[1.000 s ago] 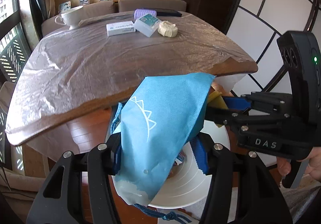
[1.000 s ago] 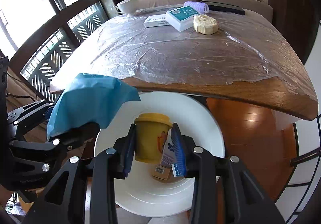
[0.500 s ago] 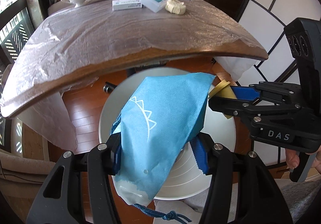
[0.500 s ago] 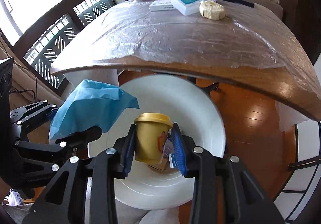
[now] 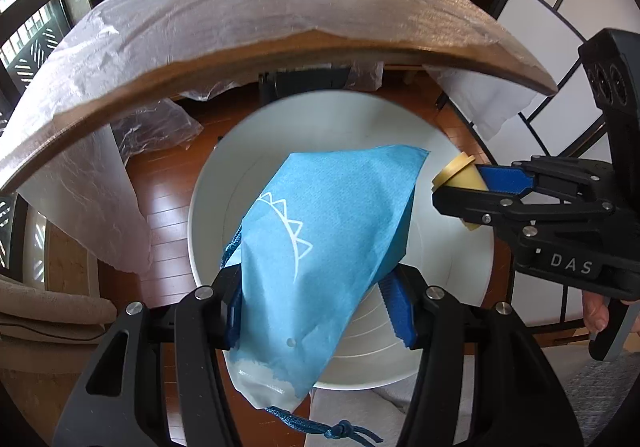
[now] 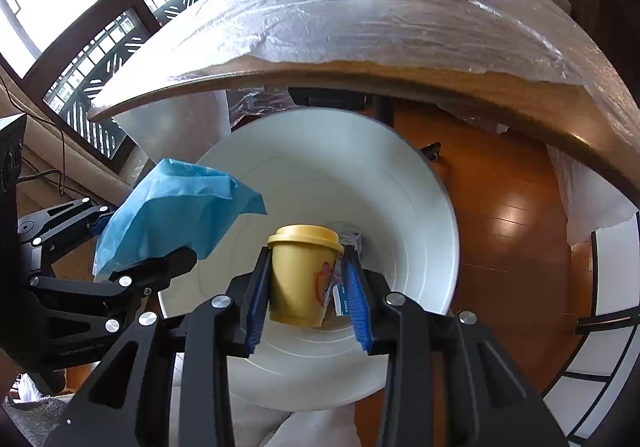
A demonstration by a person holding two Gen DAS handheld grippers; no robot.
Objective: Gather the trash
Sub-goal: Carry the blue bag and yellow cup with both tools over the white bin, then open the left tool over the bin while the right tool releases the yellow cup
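Left tool (image 5: 316, 311) grips blue bag (image 5: 328, 239), hiding bin (image 5: 460, 151) contents.

Glossy white bin (image 6: 420, 207) — matt cloth bag (image 5: 332, 231).

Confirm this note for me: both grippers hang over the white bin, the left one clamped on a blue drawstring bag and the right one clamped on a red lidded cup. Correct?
Not quite: the lidded cup is yellow, not red, as the right wrist view shows. The rest stands: both the left gripper and right gripper hang over the white bin, and the left one is clamped on the blue drawstring bag.
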